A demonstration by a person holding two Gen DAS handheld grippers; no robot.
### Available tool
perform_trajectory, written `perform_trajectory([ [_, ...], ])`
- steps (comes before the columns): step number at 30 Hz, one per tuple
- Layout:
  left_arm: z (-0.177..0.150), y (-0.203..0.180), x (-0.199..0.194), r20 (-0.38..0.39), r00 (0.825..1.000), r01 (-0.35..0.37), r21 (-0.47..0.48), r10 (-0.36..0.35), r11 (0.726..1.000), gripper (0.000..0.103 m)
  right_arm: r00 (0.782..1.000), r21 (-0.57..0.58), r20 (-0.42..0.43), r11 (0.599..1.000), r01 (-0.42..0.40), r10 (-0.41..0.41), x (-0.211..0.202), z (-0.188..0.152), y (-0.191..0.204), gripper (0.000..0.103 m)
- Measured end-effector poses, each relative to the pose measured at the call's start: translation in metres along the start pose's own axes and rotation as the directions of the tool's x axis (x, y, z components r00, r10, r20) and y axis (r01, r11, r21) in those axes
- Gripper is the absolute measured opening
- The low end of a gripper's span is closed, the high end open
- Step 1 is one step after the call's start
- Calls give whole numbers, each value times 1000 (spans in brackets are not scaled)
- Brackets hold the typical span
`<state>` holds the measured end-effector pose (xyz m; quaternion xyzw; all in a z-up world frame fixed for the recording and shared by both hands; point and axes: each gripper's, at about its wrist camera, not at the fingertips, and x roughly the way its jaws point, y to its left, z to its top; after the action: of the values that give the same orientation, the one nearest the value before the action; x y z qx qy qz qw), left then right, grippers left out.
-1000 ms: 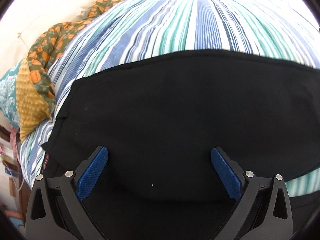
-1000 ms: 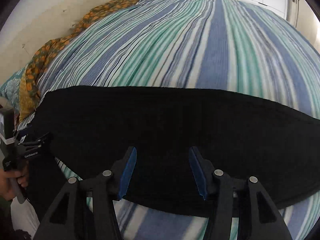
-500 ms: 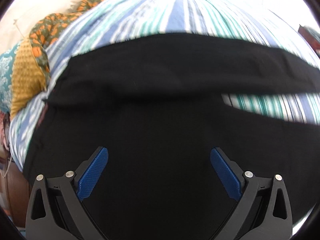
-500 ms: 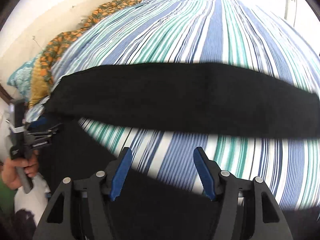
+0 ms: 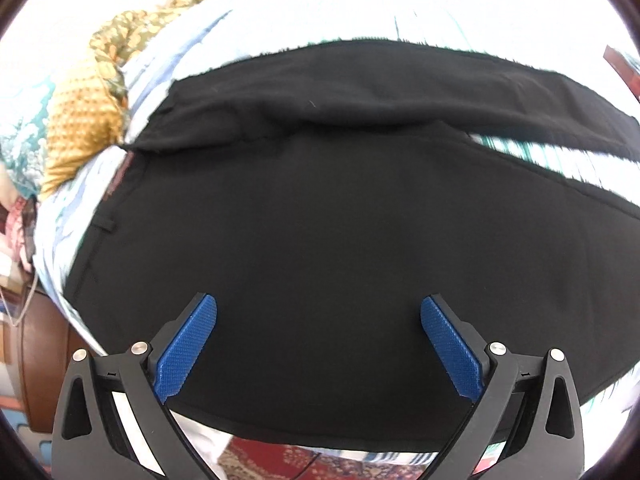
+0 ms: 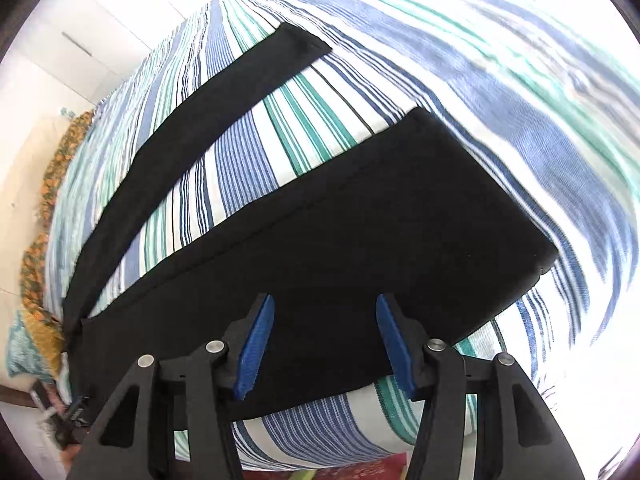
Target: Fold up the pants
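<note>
Black pants (image 5: 320,220) lie flat on a striped bed (image 5: 520,156). Their waist end is at the left of the left wrist view, and the two legs spread apart toward the right. In the right wrist view the near leg (image 6: 360,240) and the far leg (image 6: 200,120) part, with a wedge of striped sheet (image 6: 260,152) between them. My left gripper (image 5: 319,320) is open and empty above the seat of the pants near the bed's front edge. My right gripper (image 6: 325,320) is open and empty over the near leg close to its hem.
A yellow and orange patterned cloth (image 5: 84,124) lies at the bed's left end, also visible in the right wrist view (image 6: 44,216). A red patterned rug (image 5: 280,460) shows below the bed's front edge. White cupboards (image 6: 80,40) stand beyond the bed.
Both grippers have pulled back toward the bed's front edge. The pants, seen as one folded band earlier, now show two separate legs. The right wrist view has swung toward the hems.
</note>
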<state>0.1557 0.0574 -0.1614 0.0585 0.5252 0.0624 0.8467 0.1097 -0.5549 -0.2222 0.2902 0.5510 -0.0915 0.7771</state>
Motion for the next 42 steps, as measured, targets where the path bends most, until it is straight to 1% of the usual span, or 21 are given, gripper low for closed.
perform_trajectory([
  [1, 3, 4, -3, 13, 1000, -2, -5, 2, 1000, 102, 1000, -20, 15, 1000, 15, -15, -3, -4, 10, 58],
  [5, 26, 25, -6, 61, 998, -8, -52, 11, 999, 102, 998, -113, 52, 994, -14, 20, -14, -17, 50, 59],
  [7, 39, 36, 1, 72, 997, -23, -91, 30, 996, 102, 998, -179, 44, 983, -35, 43, -12, -20, 77, 61],
  [9, 52, 49, 11, 89, 995, -34, -143, 47, 989, 102, 998, -257, 24, 965, -57, 66, -14, -11, 94, 64],
  [13, 67, 73, 48, 88, 992, -65, -243, 88, 968, 102, 991, -403, -40, 906, -131, 125, 7, -10, 161, 64],
  [14, 68, 78, 58, 86, 991, -78, -254, 103, 964, 102, 989, -439, -49, 886, -148, 141, 11, -9, 178, 64],
  [16, 62, 81, 83, 43, 992, -101, -250, 115, 963, 103, 984, -514, -56, 841, -171, 166, 20, -7, 207, 64],
  [17, 56, 82, 95, 29, 996, -77, -251, 87, 965, 103, 983, -541, -55, 823, -176, 174, 26, -2, 216, 64],
  [19, 44, 86, 96, 100, 994, -23, -282, 53, 959, 103, 984, -574, -48, 801, -168, 172, 37, 15, 228, 64],
  [21, 43, 86, 95, 108, 993, -21, -280, 53, 960, 103, 986, -571, -50, 806, -157, 157, 50, 37, 225, 64],
  [24, 41, 85, 97, 125, 991, -20, -281, 57, 960, 103, 992, -517, -64, 846, -127, 110, 75, 92, 204, 64],
  [27, 39, 83, 98, 140, 988, -26, -280, 68, 960, 103, 999, -490, 29, 872, 0, 16, 90, 161, 168, 64],
  [29, 39, 80, 99, 147, 986, -33, -279, 76, 960, 103, 993, -438, 113, 894, 90, -45, 89, 206, 138, 64],
  [30, 39, 78, 100, 149, 986, -36, -277, 80, 960, 103, 989, -403, 128, 908, 116, -69, 91, 227, 123, 66],
  [32, 39, 78, 101, 153, 985, -40, -275, 85, 960, 103, 989, -328, 107, 935, 134, -104, 99, 264, 94, 67],
  [34, 36, 77, 97, 158, 984, -38, -277, 84, 960, 103, 988, -274, 93, 951, 146, -125, 106, 288, 75, 67],
  [38, 37, 79, 100, 166, 983, -31, -280, 80, 960, 102, 991, -199, 54, 971, 134, -126, 123, 311, 53, 67],
  [39, 37, 79, 100, 167, 983, -30, -280, 80, 959, 102, 993, -191, 42, 975, 117, -111, 126, 311, 49, 62],
  [40, 36, 78, 99, 168, 983, -29, -281, 79, 959, 102, 995, -193, 43, 976, 96, -90, 126, 310, 50, 52],
  [41, 37, 78, 100, 169, 982, -28, -281, 79, 959, 103, 996, -208, 51, 974, 85, -76, 124, 308, 52, 26],
  [42, 36, 78, 99, 170, 982, -27, -281, 78, 959, 103, 994, -233, 72, 967, 102, -87, 118, 303, 57, 6],
])
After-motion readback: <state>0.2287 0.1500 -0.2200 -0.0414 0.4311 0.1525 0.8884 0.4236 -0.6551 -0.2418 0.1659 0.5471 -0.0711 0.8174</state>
